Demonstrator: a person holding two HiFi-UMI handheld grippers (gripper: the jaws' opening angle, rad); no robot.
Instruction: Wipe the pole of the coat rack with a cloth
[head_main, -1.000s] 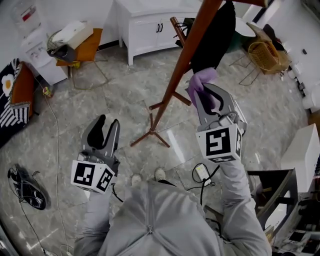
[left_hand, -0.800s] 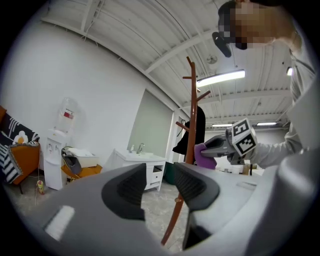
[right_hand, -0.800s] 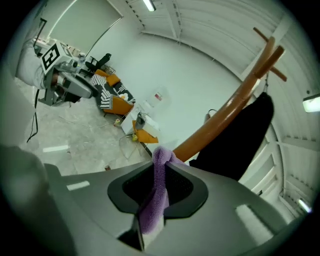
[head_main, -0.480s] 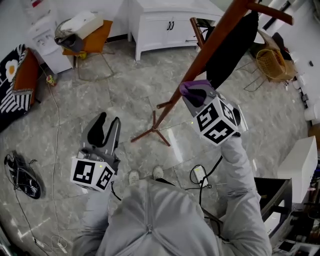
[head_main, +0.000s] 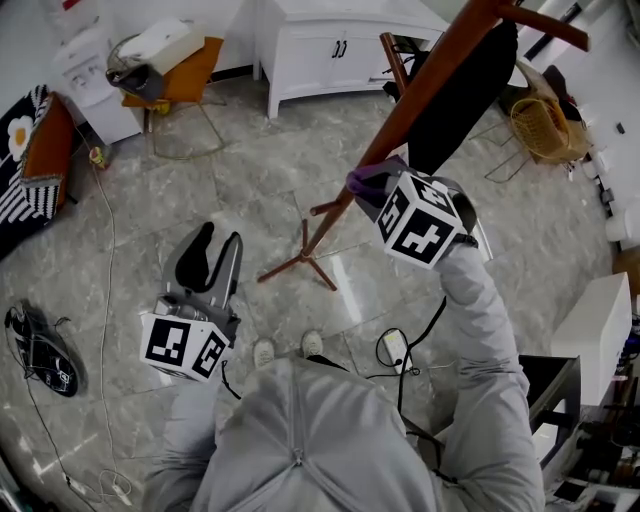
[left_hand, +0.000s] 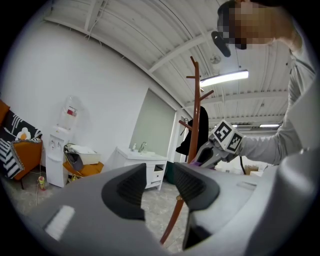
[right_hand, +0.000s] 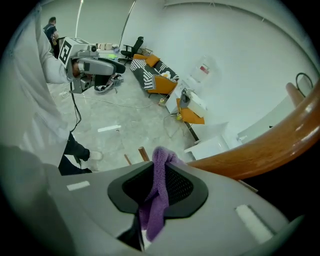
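Note:
The brown wooden coat rack pole (head_main: 420, 90) slants from its legs on the floor up to the top right in the head view. My right gripper (head_main: 375, 188) is shut on a purple cloth (head_main: 368, 180) and holds it against the pole at mid-height. In the right gripper view the cloth (right_hand: 159, 185) hangs pinched between the jaws of this gripper (right_hand: 159, 192), with the pole (right_hand: 270, 145) just beyond it. My left gripper (head_main: 218, 248) is open and empty, low and to the left of the rack's legs. Its own view shows the pole (left_hand: 196, 115) ahead between its pads.
A black coat (head_main: 455, 90) hangs on the rack's far side. A white cabinet (head_main: 340, 40), an orange chair (head_main: 180, 70) and a water dispenser (head_main: 85, 70) stand at the back. A wicker basket (head_main: 545, 120) is at right, and cables (head_main: 105, 260) lie on the floor.
My right gripper has turned and brought the cloth onto the pole, then slid slightly down and left along it. The left gripper has stayed put.

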